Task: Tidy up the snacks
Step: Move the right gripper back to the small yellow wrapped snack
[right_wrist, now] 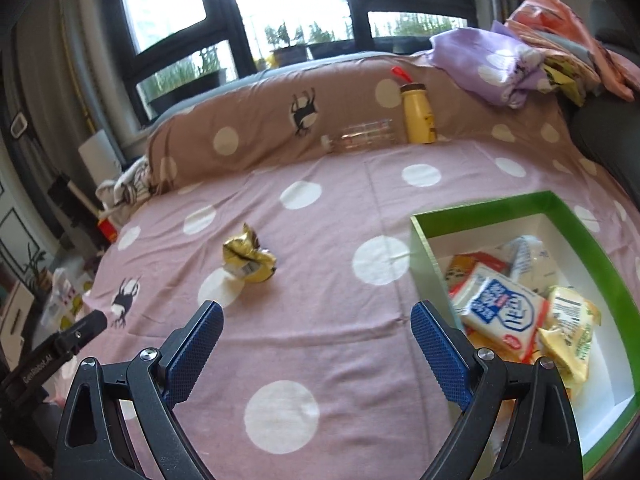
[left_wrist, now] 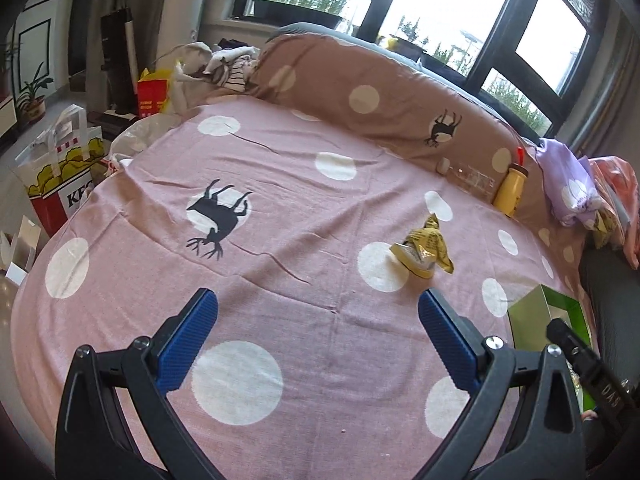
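Both grippers, left point(left_wrist: 318, 312) and right point(right_wrist: 317, 324), hover over the bed point(right_wrist: 320, 344), jaws released, nothing between them. Crumpled yellow snack packet point(right_wrist: 249, 258) lies left of the green box point(right_wrist: 420, 248); more packets point(right_wrist: 500, 312) inside the box.

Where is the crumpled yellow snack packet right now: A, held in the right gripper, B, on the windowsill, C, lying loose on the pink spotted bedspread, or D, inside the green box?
C: the crumpled yellow packet lies alone on the pink bedspread, outside the green box, and nothing is between the open fingers of the right gripper.
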The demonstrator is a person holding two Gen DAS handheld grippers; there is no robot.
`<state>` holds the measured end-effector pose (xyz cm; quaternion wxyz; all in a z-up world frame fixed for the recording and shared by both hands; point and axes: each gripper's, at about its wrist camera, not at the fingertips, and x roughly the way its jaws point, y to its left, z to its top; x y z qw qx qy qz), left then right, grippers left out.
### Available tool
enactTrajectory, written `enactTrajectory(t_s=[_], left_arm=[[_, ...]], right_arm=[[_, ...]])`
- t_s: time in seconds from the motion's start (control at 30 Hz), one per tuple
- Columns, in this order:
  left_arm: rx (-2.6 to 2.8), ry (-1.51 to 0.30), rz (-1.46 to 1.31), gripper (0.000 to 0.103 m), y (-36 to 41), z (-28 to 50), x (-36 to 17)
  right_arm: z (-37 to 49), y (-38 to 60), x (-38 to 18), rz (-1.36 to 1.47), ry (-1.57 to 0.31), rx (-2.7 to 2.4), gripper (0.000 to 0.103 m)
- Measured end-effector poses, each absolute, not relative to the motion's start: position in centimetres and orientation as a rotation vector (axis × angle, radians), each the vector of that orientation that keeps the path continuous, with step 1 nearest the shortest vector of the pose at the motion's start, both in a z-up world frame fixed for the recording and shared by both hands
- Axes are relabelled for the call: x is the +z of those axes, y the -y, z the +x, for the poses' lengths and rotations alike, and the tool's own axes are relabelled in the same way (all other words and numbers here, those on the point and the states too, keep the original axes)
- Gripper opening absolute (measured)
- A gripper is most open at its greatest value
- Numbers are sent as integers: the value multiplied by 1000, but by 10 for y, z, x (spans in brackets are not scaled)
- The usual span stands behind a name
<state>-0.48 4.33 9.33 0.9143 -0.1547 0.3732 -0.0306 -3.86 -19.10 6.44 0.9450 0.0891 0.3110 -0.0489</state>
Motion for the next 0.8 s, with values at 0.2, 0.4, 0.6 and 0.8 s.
enactTrajectory(t_s=[0.2,0.4,0.6,0.8], left_arm=[[-35,-779,-361,101,-60,2,90],[-21,-790,-383,101,-69,6,89],[-22,-826,-392,101,-72,10,83],[-50,-864,-404,101,-73,15,78]], right_arm=[[-13,153,61,67,-683,-76,95],[22,137,68,76,-716,-17,95],[80,137,63,170,-808,23,95],[133,140,42,144,-895,-55,95]])
